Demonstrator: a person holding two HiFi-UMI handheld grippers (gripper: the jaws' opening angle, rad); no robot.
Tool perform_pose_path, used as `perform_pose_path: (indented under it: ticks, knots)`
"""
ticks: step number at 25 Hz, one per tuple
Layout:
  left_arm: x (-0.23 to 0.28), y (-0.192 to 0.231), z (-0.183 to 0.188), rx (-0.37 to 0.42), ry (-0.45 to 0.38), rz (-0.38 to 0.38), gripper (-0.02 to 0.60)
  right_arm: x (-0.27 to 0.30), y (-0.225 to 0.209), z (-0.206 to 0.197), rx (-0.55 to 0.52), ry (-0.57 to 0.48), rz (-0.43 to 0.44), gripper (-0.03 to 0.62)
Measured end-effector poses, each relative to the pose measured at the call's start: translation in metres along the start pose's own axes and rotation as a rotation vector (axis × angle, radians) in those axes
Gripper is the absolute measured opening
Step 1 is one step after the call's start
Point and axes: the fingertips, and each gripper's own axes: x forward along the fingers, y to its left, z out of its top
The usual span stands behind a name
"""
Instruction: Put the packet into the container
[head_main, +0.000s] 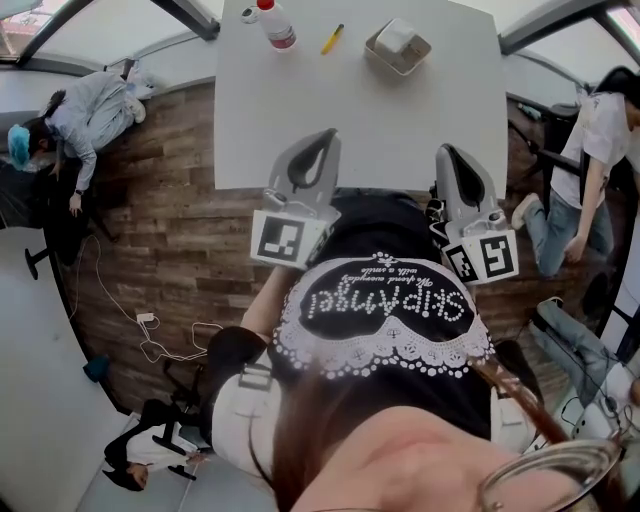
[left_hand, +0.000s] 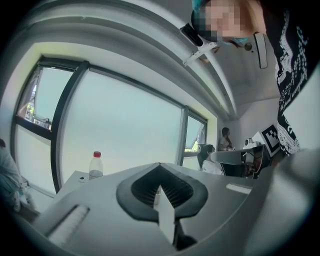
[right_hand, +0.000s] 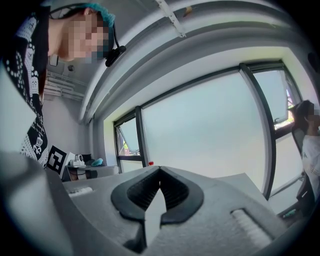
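head view: the left gripper (head_main: 322, 140) and the right gripper (head_main: 447, 152) are held level over the near edge of the white counter (head_main: 360, 120), well apart from everything on it. at the far side sits the container (head_main: 380, 57) with a white lump (head_main: 396, 35) inside. a slim yellow item (head_main: 332, 39) lies between it and a red-capped bottle (head_main: 277, 24). which of the two is the packet i cannot tell.

left gripper view: jaws pressed together, nothing between them, with the bottle beyond on the left.

right gripper view: jaws closed tip to tip, empty.
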Motion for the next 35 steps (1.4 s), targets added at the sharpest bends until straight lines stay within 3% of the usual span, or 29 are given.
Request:
perform_pose_path:
  ticks: [28, 35]
  knots:
    - [0.002, 0.001, -0.006, -0.01, 0.032, 0.0, 0.002, -0.004, -0.007, -0.007, -0.004, 0.028, -0.034, 0.003]
    - [-0.004, 0.016, -0.002, -0.029, 0.027, 0.058, 0.002, -0.012, -0.018, -0.005, -0.011, 0.027, -0.09, 0.003]
